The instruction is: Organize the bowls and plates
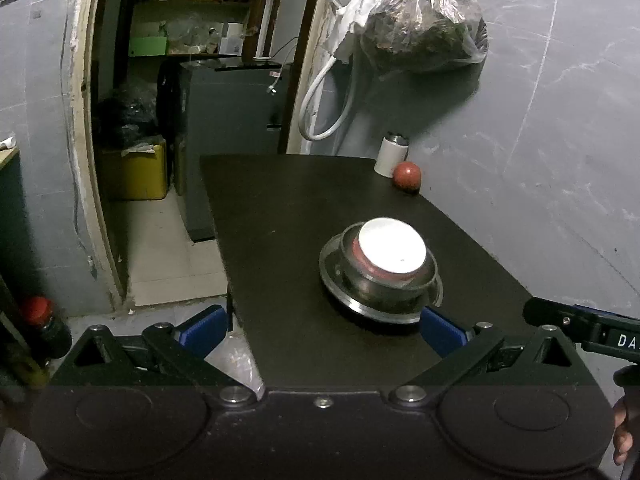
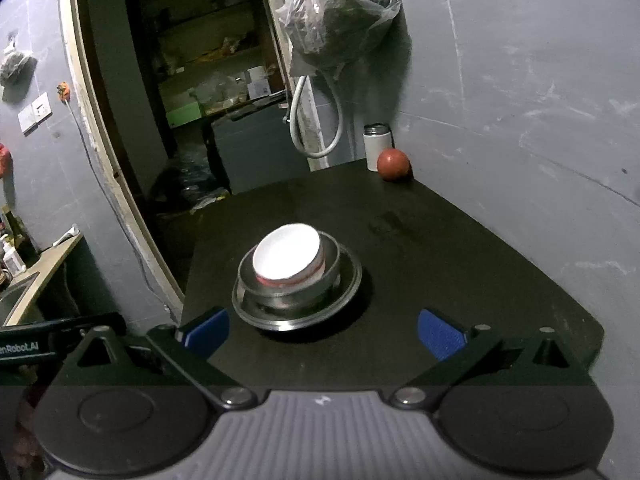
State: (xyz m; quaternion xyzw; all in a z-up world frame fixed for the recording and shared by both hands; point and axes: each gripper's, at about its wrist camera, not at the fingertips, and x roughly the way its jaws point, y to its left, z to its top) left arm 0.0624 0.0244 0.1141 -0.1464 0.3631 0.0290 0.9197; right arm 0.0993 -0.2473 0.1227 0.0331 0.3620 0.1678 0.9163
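The stack (image 1: 380, 268) on the black table (image 1: 288, 216) is the reference: a steel plate (image 1: 334, 280) carries a steel bowl (image 1: 384, 288), which holds a smaller red-sided bowl with a glare-washed white top (image 1: 391, 246); whether that top is a lid or an underside cannot be told. The left gripper (image 1: 320, 330) hovers low, near the stack's front rim, jaws spread wide and holding nothing; its right pad (image 1: 440, 332) sits just beside the plate edge, contact unclear. The right gripper (image 2: 322, 330) hovers in front of the stack, jaws likewise spread and empty, both pads clear of the plate. Behind the stack, at the table's far corner, a white cup (image 1: 390, 154) stands beside a red ball (image 1: 407, 176). Above them a filled plastic bag (image 1: 420, 28) hangs on the grey wall. Left of the stack a doorway (image 1: 192, 80) opens onto dim, cluttered shelves.
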